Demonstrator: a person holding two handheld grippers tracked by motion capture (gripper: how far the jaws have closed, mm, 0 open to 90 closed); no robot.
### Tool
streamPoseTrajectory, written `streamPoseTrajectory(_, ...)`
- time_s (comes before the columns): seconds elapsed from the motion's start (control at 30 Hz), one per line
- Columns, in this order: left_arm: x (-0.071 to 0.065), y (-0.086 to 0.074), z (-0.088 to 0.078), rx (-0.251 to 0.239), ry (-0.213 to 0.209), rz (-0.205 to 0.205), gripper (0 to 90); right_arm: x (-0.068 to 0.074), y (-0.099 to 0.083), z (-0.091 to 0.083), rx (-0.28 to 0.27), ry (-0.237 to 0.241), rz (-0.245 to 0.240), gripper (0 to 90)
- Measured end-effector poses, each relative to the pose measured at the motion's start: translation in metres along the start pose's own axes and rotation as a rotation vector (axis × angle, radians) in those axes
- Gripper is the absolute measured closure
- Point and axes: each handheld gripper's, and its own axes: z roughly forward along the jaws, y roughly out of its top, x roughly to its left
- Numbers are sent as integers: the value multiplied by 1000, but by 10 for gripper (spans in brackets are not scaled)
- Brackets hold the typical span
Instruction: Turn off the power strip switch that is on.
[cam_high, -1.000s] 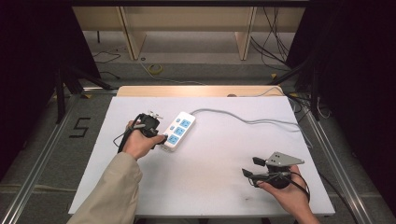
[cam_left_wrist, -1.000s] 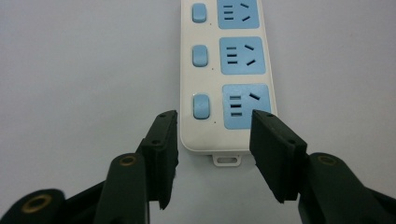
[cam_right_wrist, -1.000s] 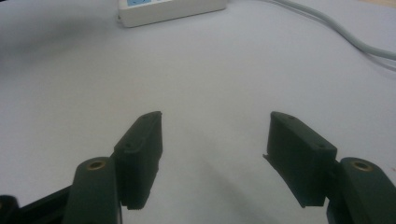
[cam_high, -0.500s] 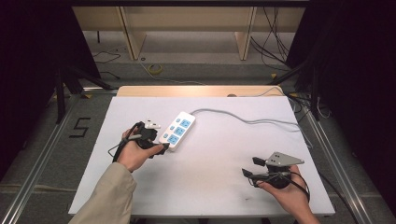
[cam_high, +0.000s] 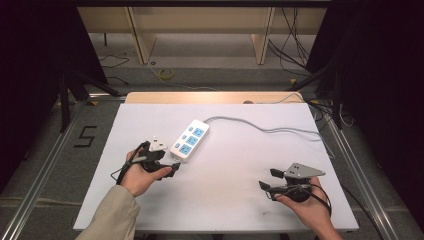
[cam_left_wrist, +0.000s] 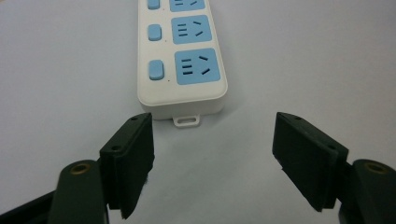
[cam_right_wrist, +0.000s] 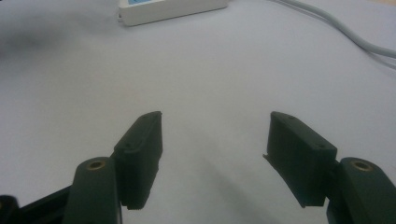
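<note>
The left gripper (cam_left_wrist: 212, 158), jaws spread and empty, had drawn back from the power strip (cam_high: 190, 139), which lay mid-worktop (cam_high: 230, 200); the right gripper (cam_right_wrist: 215, 156) rested open, well apart.

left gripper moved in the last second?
Yes. The left gripper has pulled back toward the person, from beside the middle of the power strip to just off its near end. Its jaws are open, holding nothing. The strip itself stayed put.
</note>
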Motion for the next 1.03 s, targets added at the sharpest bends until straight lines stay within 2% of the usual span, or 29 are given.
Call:
streamPoseTrajectory(0.27,-6,-15,-5,-6,-2,27,250,0,0,-1,-3,0,-1,367)
streamPoseTrajectory(0.6,-10,-38,-15,-31,19,34,238,0,0,-1,-5,1,-1,367)
streamPoseTrajectory(0.73,-9,-44,-19,-26,29,21,228,0,0,-1,-5,0,-1,367)
streamPoseTrajectory(0.97,-2,-55,-18,-36,71,-7,202,0,0,-1,-6,1,0,366)
streamPoseTrajectory(1.03,1,-59,-17,-30,88,-32,197,0,1,-1,-6,1,-2,366)
